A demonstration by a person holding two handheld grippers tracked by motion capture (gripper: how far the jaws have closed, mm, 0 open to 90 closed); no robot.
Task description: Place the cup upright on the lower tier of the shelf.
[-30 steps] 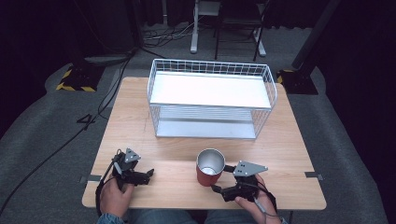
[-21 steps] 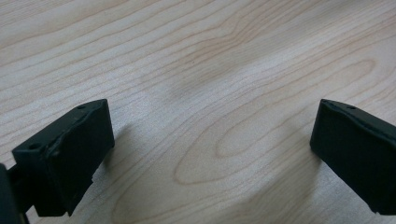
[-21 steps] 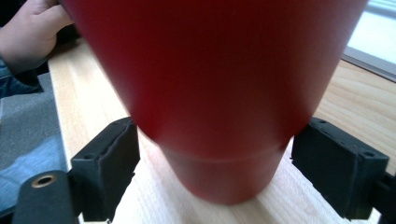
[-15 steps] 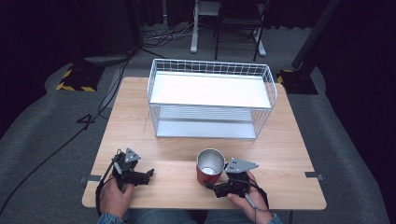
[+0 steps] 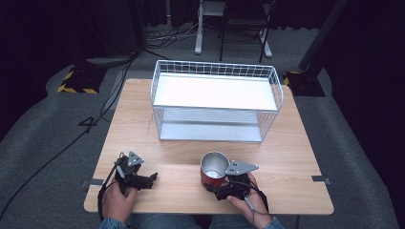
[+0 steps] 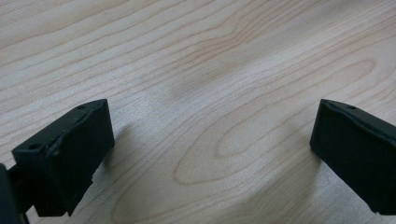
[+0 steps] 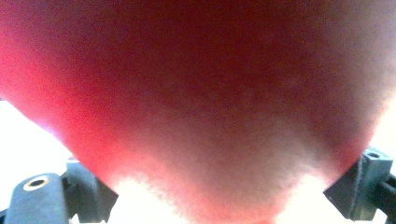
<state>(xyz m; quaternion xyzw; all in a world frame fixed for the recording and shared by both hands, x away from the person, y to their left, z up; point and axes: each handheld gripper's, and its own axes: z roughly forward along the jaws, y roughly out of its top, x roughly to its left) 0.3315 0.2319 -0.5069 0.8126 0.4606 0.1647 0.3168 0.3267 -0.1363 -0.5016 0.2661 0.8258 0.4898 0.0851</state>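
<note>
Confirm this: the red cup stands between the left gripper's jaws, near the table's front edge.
Wrong gripper. The high view shows the red cup at the right gripper, near the table's front edge. The left gripper has bare wood between its jaws.

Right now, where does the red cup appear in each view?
High view: red cup stands upright, bottom centre, front of the wooden table, just ahead of the right claw.
Left gripper view: not in it.
Right gripper view: a red blur between the jaws.
Shared landmark: the right claw itself.
</note>
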